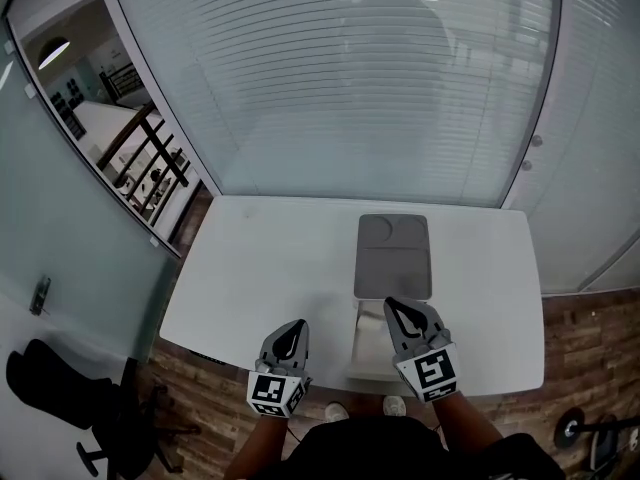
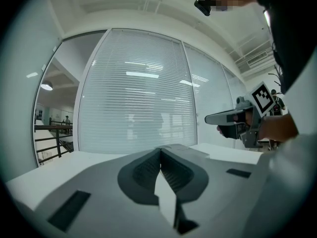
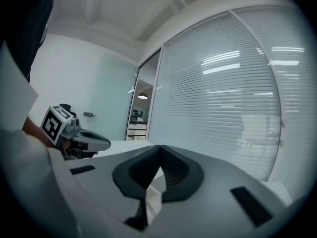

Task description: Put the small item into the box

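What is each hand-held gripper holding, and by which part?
Nothing. The left hand-held gripper and the right hand-held gripper each have jaws shut tip to tip, with nothing between them.

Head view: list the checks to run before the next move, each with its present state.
1. Left gripper empty: ok, jaws together, nothing between them.
2. Right gripper empty: ok, jaws together, nothing between them.
3. Grey box on the white table, ahead of the right gripper: ok.
4. Sight of the small item: not ok, none shows in any view.
5. Box open to receive it: cannot tell.
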`<state>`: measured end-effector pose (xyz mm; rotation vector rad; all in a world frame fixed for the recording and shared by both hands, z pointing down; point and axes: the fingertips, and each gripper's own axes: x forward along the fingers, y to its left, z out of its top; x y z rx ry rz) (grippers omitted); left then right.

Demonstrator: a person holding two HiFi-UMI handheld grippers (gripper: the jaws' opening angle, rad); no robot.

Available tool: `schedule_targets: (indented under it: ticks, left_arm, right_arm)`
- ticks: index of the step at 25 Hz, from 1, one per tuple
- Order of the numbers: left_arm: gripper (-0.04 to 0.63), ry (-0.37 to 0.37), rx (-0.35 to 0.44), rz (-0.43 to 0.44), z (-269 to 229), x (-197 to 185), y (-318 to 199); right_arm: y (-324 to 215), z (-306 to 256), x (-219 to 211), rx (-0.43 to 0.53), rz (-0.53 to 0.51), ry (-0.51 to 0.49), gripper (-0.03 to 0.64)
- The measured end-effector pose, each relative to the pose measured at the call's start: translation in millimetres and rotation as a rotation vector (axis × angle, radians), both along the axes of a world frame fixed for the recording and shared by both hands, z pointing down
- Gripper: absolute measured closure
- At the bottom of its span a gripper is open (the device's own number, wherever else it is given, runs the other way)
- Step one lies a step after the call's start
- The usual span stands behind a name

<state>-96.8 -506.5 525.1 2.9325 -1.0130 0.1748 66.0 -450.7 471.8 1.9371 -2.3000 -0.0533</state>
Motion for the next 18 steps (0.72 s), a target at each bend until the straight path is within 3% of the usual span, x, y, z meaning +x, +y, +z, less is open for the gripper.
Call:
schedule_targets:
  ticks: [8, 18]
  left_arm:
    - [0.582, 0.029, 0.016, 0.042, -8.1, 19.5, 13.5]
    - [0.581, 0.049, 0.040, 0.096, -19.2, 41.1, 32.5]
  right_arm:
    - [24.1, -39.0, 14.3, 0.156, 0.064, -0.005, 0.612]
    - [36.2, -22.7, 27.0, 0.111, 0.102, 0.032, 0.613]
